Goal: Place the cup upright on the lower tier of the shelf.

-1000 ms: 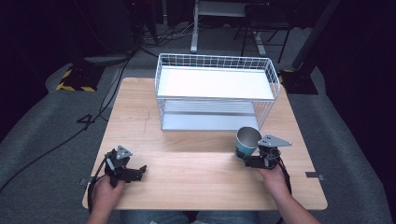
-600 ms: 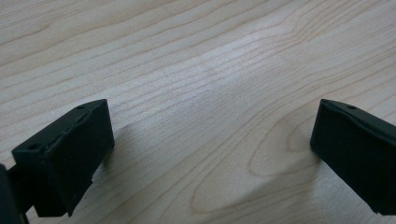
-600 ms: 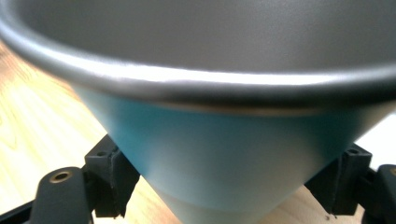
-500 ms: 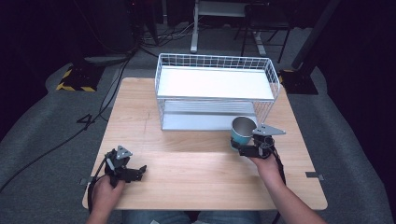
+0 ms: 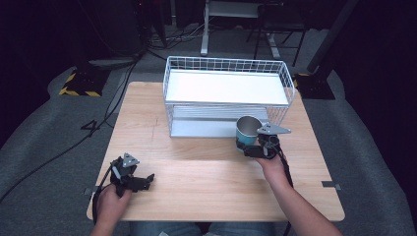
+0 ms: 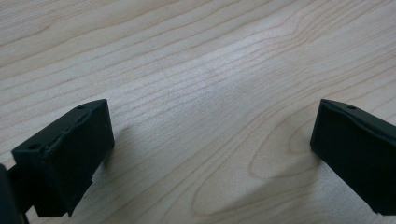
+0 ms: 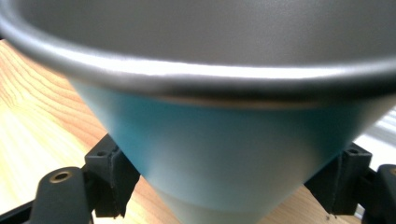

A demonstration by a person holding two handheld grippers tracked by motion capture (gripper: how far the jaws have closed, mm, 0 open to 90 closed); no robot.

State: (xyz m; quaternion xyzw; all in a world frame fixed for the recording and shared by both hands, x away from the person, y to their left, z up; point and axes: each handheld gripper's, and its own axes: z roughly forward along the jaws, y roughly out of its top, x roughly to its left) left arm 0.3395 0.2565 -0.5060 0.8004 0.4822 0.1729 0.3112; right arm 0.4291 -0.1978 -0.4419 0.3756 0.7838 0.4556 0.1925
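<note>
— High view, item one: right hand-held gripper (image 5: 251, 147)?
— Clamped on teal cup (image 5: 246, 130), upright, just before wire basket (image 5: 226, 66).
— Left hand-held gripper (image 5: 140, 181)?
— Jaws wide, empty, low over surface (image 5: 196, 187).

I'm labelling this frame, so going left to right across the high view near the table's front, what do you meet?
Left gripper → bare wooden table → teal cup → right gripper, its jaws clamped on the cup.

table (image 5: 206, 182) brightly lit | surroundings dark | cup (image 7: 224, 154) close, blurred, rim glare
</note>
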